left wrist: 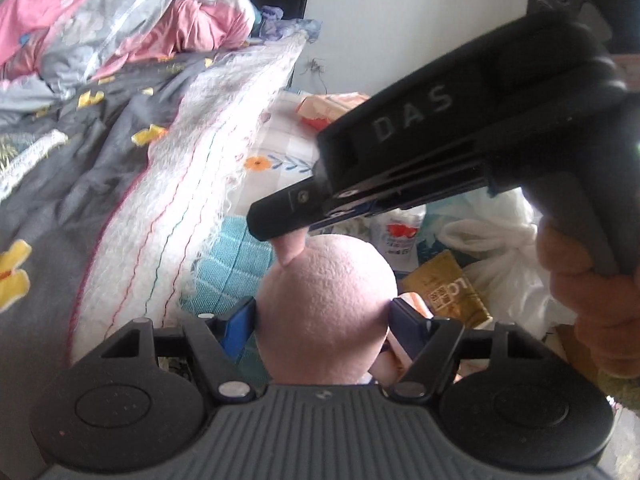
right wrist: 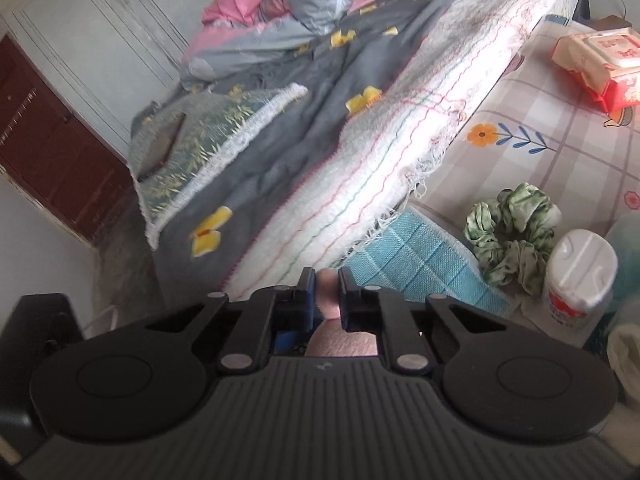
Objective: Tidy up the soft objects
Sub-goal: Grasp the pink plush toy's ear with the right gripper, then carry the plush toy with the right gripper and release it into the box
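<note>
Both grippers clamp pink plush toy (left wrist: 324,304) — right (right wrist: 323,284) pinches ear.

Left gripper (left wrist: 322,316): ribbed grey housing, two black round discs, black linkage arms fastened with silver rivets, blue-padded fingers (left wrist: 239,322). Right gripper (right wrist: 323,296): same build; "DAS" is embossed on its black body. A hand (left wrist: 592,300) is seen.

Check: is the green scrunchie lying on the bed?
No. The scrunchie lies on the checked tablecloth, beside the bed.
</note>
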The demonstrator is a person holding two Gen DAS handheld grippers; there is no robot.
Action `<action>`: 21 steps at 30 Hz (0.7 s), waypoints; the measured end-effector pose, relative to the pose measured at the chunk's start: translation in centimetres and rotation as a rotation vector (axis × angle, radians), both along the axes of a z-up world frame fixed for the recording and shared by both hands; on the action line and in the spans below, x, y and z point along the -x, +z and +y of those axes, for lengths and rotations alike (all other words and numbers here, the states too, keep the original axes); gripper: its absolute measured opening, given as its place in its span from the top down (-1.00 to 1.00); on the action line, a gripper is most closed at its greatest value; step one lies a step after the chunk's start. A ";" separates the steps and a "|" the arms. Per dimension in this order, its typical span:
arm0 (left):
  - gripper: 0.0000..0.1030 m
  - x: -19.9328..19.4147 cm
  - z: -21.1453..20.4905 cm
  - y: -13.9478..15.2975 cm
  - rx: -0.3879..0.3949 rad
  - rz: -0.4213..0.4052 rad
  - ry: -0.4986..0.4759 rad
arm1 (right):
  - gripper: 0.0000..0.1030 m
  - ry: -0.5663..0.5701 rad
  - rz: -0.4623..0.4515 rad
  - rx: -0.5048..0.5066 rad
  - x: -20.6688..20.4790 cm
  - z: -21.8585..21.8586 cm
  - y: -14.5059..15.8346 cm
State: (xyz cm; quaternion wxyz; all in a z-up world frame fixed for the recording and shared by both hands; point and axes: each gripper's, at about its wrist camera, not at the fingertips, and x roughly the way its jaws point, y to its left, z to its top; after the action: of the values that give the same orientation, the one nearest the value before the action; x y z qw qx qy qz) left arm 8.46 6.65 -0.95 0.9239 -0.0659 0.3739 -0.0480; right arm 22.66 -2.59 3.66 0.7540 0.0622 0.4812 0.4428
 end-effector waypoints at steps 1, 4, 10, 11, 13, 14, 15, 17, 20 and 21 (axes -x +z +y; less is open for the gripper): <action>-0.42 0.3 -0.2 0.4 -0.006 -0.010 -0.003 | 0.81 -0.003 -0.002 -0.013 0.3 -0.4 0.4; -0.42 1.3 -0.8 2.2 -0.010 -0.051 -0.011 | 0.81 -0.010 -0.029 -0.056 1.3 -1.7 2.2; -0.41 2.2 -3.1 6.9 -0.033 -0.161 -0.048 | 0.81 -0.043 -0.132 -0.154 2.8 -5.3 7.5; -0.41 2.1 -3.8 7.6 -0.029 -0.180 -0.062 | 0.81 -0.056 -0.151 -0.165 2.9 -6.3 8.4; -0.42 1.6 -5.4 9.1 -0.020 -0.221 -0.107 | 0.81 -0.095 -0.188 -0.188 3.0 -8.5 10.3; -0.42 1.2 -6.4 9.7 -0.018 -0.238 -0.133 | 0.81 -0.118 -0.209 -0.196 3.0 -9.9 11.1; -0.42 0.8 -7.6 10.3 -0.017 -0.252 -0.161 | 0.81 -0.145 -0.229 -0.200 2.9 -11.3 11.8; -0.42 -0.4 -10.1 11.4 -0.005 -0.266 -0.219 | 0.82 -0.201 -0.259 -0.203 2.7 -14.5 13.0; -0.42 -2.5 -14.3 12.2 0.027 -0.265 -0.305 | 0.81 -0.297 -0.274 -0.191 2.2 -19.9 14.1; -0.42 -3.2 -16.0 12.3 0.032 -0.261 -0.331 | 0.81 -0.330 -0.277 -0.181 2.0 -21.7 14.1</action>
State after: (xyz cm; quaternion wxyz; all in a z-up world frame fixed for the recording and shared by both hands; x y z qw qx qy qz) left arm 11.62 -9.39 11.31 0.9429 -0.0113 0.2558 -0.2131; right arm 20.67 -24.27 17.76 0.8664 0.1461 0.3145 0.3593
